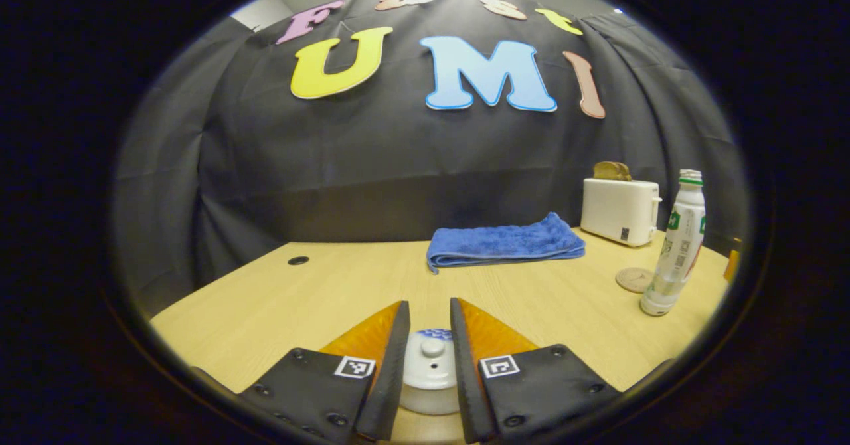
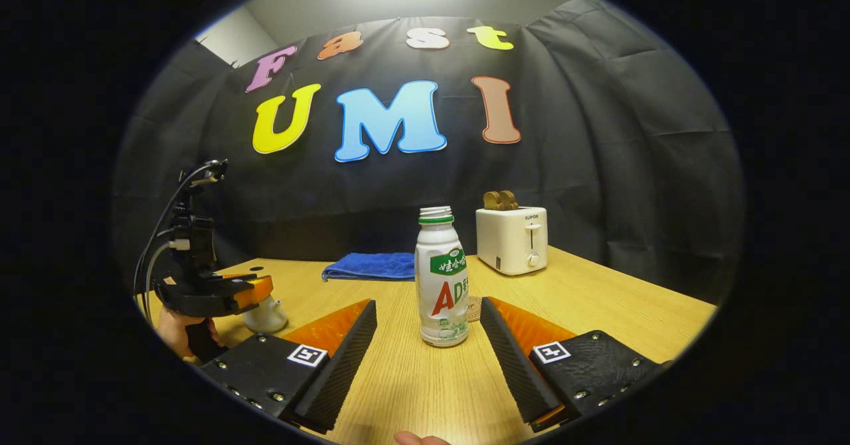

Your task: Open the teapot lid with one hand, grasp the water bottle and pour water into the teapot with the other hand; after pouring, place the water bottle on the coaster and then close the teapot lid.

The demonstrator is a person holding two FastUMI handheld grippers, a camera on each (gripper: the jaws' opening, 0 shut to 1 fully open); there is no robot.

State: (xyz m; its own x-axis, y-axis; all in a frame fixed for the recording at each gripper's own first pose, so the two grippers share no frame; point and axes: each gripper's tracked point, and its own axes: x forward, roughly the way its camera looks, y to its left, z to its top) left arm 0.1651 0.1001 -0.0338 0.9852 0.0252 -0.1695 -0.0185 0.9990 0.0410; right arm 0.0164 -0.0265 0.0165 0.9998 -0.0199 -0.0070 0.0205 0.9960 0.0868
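Observation:
A white teapot [image 1: 430, 372] sits low between the fingers of my left gripper [image 1: 428, 305], its lid on and the small knob [image 1: 432, 347] showing with a gap on each side; the jaws stand a little apart, so it is open. In the right gripper view, that left gripper [image 2: 226, 295] hovers over the teapot [image 2: 265, 315], held by a hand. A white water bottle [image 2: 441, 285] with a green neck ring stands upright on the table, uncapped, just ahead of my open right gripper [image 2: 428, 305]. A round coaster [image 2: 473, 309] lies behind the bottle [image 1: 674, 246], beside it [image 1: 634, 279].
A folded blue towel [image 1: 505, 242] lies at the back of the wooden table [image 1: 299, 299]. A white toaster [image 1: 621, 209] with bread in its slots stands at the back right. There is a cable hole [image 1: 298, 260] at the back left.

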